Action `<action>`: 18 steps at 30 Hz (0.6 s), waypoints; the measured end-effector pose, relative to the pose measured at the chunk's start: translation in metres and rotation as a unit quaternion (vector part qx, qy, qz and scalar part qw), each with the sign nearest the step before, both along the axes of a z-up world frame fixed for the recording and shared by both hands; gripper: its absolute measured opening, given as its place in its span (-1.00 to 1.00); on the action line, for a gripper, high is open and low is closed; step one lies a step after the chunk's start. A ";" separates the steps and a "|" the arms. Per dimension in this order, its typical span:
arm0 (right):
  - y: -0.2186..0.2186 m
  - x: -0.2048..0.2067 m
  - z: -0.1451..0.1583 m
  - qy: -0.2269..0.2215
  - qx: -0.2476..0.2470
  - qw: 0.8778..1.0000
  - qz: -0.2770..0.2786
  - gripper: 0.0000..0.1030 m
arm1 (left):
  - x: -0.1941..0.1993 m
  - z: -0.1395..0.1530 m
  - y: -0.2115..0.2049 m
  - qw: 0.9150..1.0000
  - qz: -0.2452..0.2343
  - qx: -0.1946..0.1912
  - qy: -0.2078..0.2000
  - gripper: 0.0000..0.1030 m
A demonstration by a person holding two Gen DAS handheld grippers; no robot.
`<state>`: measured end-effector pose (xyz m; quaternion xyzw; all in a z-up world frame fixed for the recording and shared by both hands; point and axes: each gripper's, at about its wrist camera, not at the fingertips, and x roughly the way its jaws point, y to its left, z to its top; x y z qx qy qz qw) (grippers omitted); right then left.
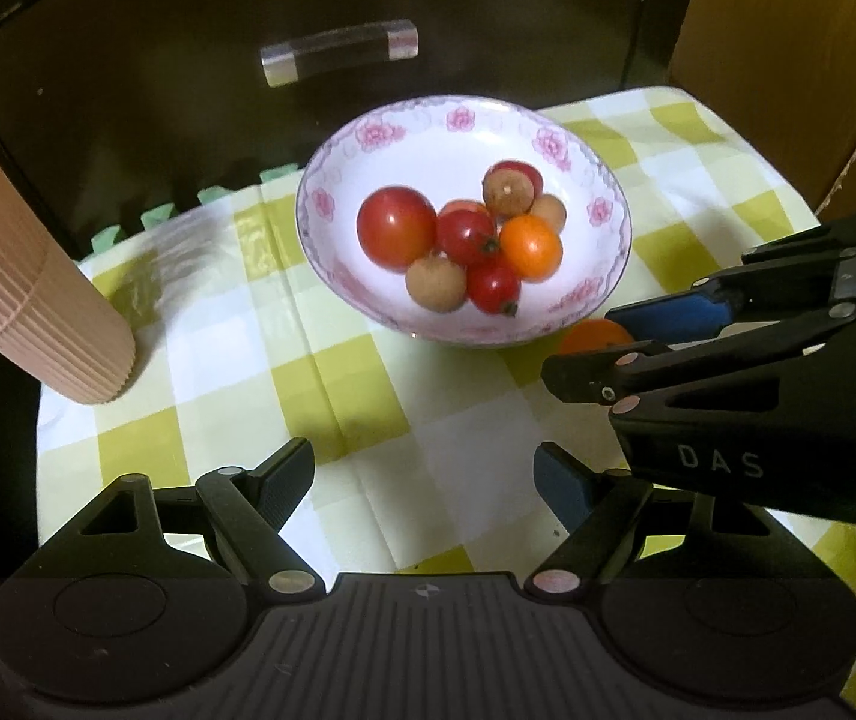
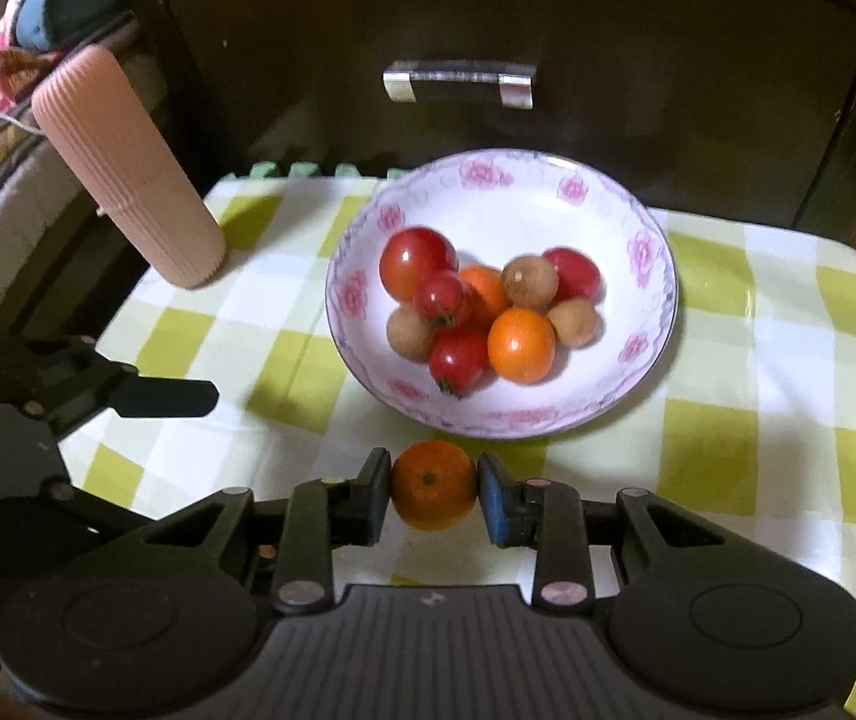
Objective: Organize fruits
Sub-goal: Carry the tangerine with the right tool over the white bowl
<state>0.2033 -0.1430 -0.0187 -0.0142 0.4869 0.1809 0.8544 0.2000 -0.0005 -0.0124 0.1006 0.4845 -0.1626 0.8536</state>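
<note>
I had the right gripper (image 2: 434, 495) down at the near edge of the bowl (image 2: 656, 324), its fingers (image 2: 375, 495) clamped on a small orange fruit (image 2: 433, 485), one pad pressing each side. The fruit sat just off the bowl's near rim, low over the checked cloth (image 2: 728, 372) on the table; couldn't tell if it was lifted clear yet. The left gripper (image 1: 425, 480) hung further back from the bowl, fingers spread wide w/ nothing between them. Inside the bowl: red tomatoes (image 2: 419, 261), orange ones and brown round fruits, piled toward the middle. A pink ribbed tube (image 2: 128, 174) leaned at the bowl's far left. My read: mid-pickup of the last stray fruit. Next move probably needs a lift over the rim, then release above a free patch so it doesn't knock the pile or roll out.
</note>
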 end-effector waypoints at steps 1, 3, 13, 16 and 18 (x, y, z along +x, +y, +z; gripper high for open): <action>0.000 0.000 0.002 -0.002 0.001 1.000 0.000 -0.42 | 0.000 0.001 -0.001 1.000 0.000 -0.002 -0.001 0.65; 0.002 0.000 0.004 -0.004 0.004 1.000 0.003 -0.42 | 0.002 0.003 -0.002 1.000 -0.002 -0.002 -0.006 0.65; -0.004 0.015 0.019 -0.027 0.007 1.000 -0.016 -0.42 | 0.015 0.012 0.002 0.999 0.021 -0.015 -0.020 0.65; -0.006 0.020 0.018 -0.029 0.007 0.999 -0.024 -0.42 | 0.018 0.015 0.001 0.999 0.022 -0.017 -0.025 0.65; -0.007 0.022 0.017 -0.030 0.007 0.999 -0.030 -0.42 | 0.021 0.018 0.000 0.999 0.024 -0.020 -0.029 0.65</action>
